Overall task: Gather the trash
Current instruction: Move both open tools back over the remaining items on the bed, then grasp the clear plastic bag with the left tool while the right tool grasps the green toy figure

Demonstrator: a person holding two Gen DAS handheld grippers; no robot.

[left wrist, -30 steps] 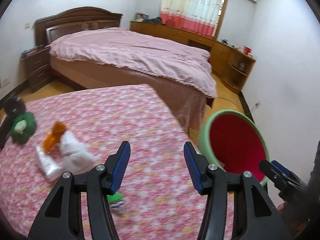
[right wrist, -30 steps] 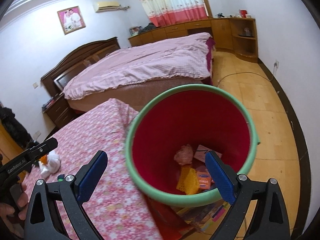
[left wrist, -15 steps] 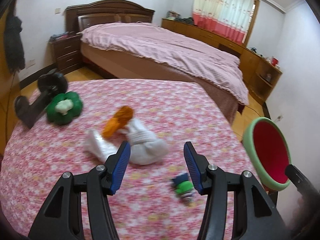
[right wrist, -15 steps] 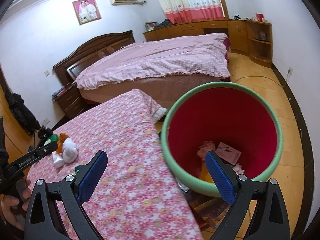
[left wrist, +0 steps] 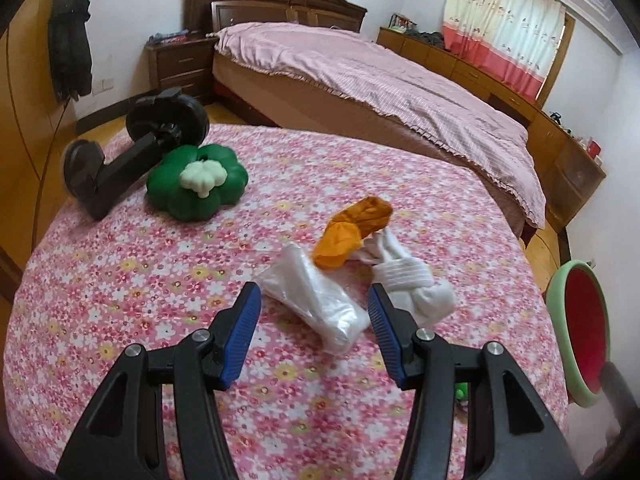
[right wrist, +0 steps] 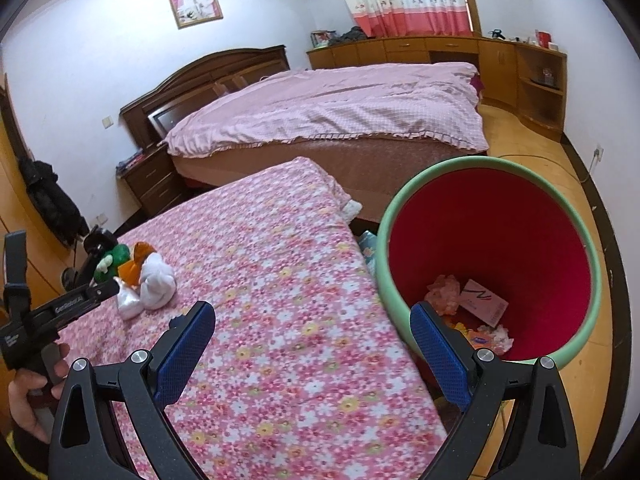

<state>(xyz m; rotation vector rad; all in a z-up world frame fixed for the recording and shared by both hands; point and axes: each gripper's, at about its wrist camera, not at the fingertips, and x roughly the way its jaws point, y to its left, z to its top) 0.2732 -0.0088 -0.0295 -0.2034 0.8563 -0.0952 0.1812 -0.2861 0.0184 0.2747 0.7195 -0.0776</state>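
Observation:
On the pink floral tablecloth [left wrist: 132,280] lie a crumpled white plastic bag [left wrist: 316,308], an orange wrapper [left wrist: 354,230] and a knotted white cloth bundle [left wrist: 412,286]. My left gripper [left wrist: 314,322] hovers just over the bag, open, its blue pads either side of it and not pressing. The right gripper [right wrist: 312,344] is open and holds nothing, above the table edge beside the red bin with a green rim [right wrist: 500,220]. From the right wrist view the pile, cloth bundle [right wrist: 158,280] foremost, sits far left, with the left gripper [right wrist: 96,292] next to it.
A green flower-shaped toy [left wrist: 196,182] and a black stand [left wrist: 132,148] lie at the table's far left. A small green item [left wrist: 462,392] peeks out by the right finger. The bin [left wrist: 560,300] holds paper scraps. A bed [right wrist: 340,112] stands behind.
My left gripper swung left across the table and down to the pile; the white bag now lies between its fingers. The right gripper drifted left, so the bin sits further right in its view.

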